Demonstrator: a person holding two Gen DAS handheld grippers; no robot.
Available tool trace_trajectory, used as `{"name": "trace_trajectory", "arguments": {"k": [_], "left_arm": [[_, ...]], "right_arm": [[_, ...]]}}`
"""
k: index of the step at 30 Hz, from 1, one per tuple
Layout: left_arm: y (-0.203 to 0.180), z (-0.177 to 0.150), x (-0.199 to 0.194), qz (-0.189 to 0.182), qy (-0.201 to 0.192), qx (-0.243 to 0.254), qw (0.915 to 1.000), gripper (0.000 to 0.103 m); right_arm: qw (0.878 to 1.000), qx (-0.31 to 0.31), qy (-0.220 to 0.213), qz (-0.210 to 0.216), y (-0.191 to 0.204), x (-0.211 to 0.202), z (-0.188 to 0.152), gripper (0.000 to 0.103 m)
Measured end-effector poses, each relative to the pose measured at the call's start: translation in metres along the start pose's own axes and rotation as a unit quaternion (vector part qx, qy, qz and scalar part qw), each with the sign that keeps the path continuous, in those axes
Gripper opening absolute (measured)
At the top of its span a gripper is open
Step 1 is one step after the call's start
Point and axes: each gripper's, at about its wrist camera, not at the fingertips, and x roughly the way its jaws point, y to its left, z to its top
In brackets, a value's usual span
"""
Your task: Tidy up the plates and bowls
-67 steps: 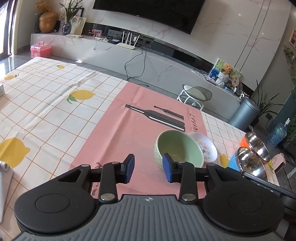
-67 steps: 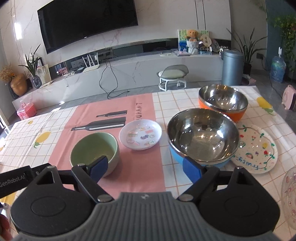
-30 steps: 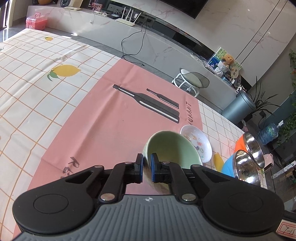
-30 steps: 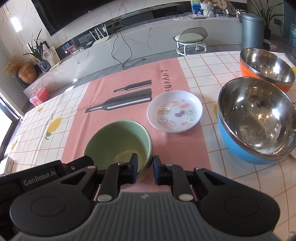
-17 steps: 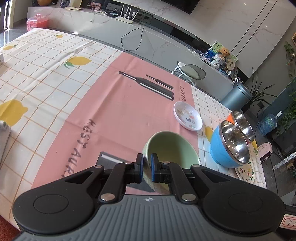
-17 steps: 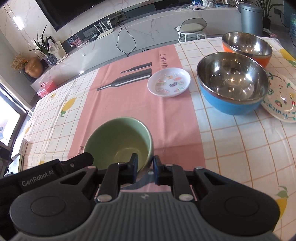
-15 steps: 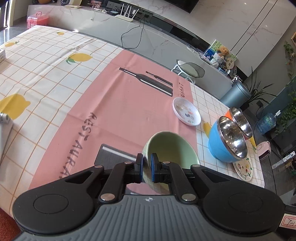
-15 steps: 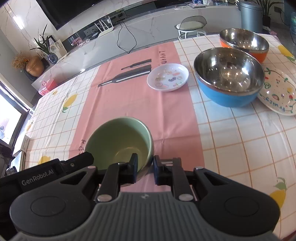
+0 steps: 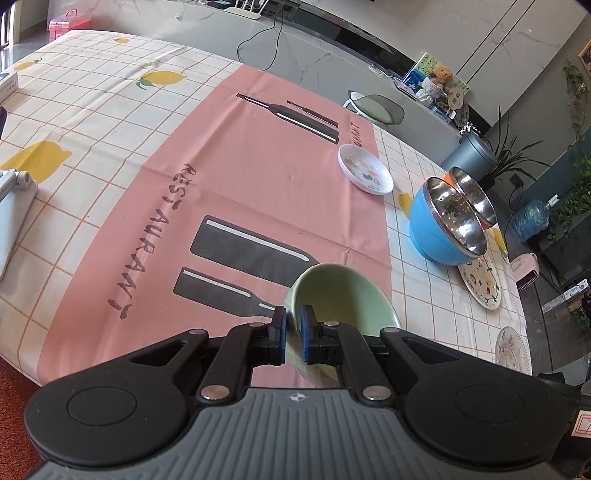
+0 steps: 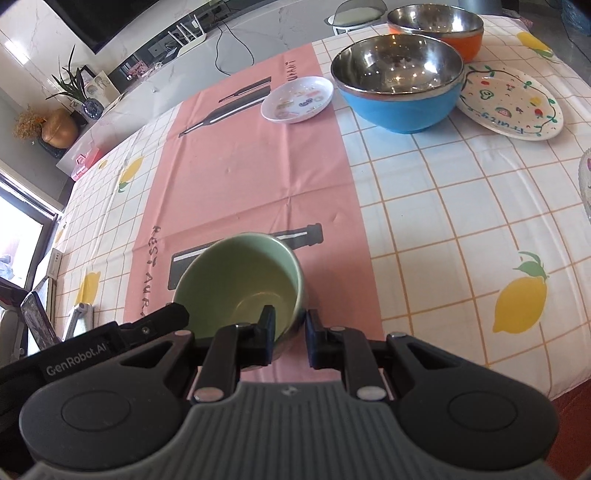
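Note:
Both grippers hold one pale green bowl [image 9: 343, 295] [image 10: 240, 280] over the pink runner near the table's front edge. My left gripper [image 9: 292, 334] is shut on the bowl's left rim; my right gripper [image 10: 290, 338] is shut on its right rim. Part of the left gripper's black body [image 10: 110, 343] shows at the lower left of the right wrist view. Farther back stand a small white sticker dish [image 9: 365, 169] [image 10: 297, 99], a blue steel-lined bowl [image 9: 448, 221] [image 10: 400, 79], an orange steel-lined bowl [image 10: 437, 26] and a fruit-painted plate [image 10: 511, 105] [image 9: 480, 282].
A lemon-print checked cloth [image 10: 461, 221] covers the table under the pink runner [image 9: 240, 177]. A white stand [image 9: 14, 206] lies at the left edge. A patterned glass plate [image 9: 513, 345] sits at the near right corner. The table's front edge is close below the grippers.
Both grippers, shut on the green bowl, have carried it back toward the table's front edge; the dish and steel bowls now lie farther away.

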Motion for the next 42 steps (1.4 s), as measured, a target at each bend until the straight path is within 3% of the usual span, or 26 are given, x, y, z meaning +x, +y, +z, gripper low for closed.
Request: {"name": "trace_trajectory", "arguments": {"k": [16,18,21,27,36,42], "left_arm": [[-0.003,-0.005,-0.001,0.023,0.003,0.014,0.9996,0.008],[-0.004,-0.003,-0.004,0.031,-0.002,0.017,0.9994,0.017],[-0.004,0.002,-0.011,0.032,-0.015,0.015,0.9993,0.027],[-0.025,0.018,-0.025,0.001,-0.034,0.033,0.9989,0.037],[-0.081,0.039,-0.006,-0.052,-0.016,0.072,0.9959,0.040],[-0.106,0.055,0.011,-0.079,-0.012,0.072,0.9942,0.042]], "right_arm": [[1.000,-0.011,-0.001,0.005,-0.001,-0.003,-0.004,0.017],[1.000,-0.021,-0.013,0.002,0.001,-0.009,-0.003,0.018],[0.999,-0.043,-0.033,-0.005,0.004,-0.020,0.000,0.028],[0.997,-0.036,-0.064,-0.019,-0.006,-0.036,0.013,0.035],[0.994,0.015,-0.097,-0.052,-0.040,-0.052,0.040,0.049],[0.989,0.033,-0.123,-0.071,-0.058,-0.060,0.062,0.050]]}}
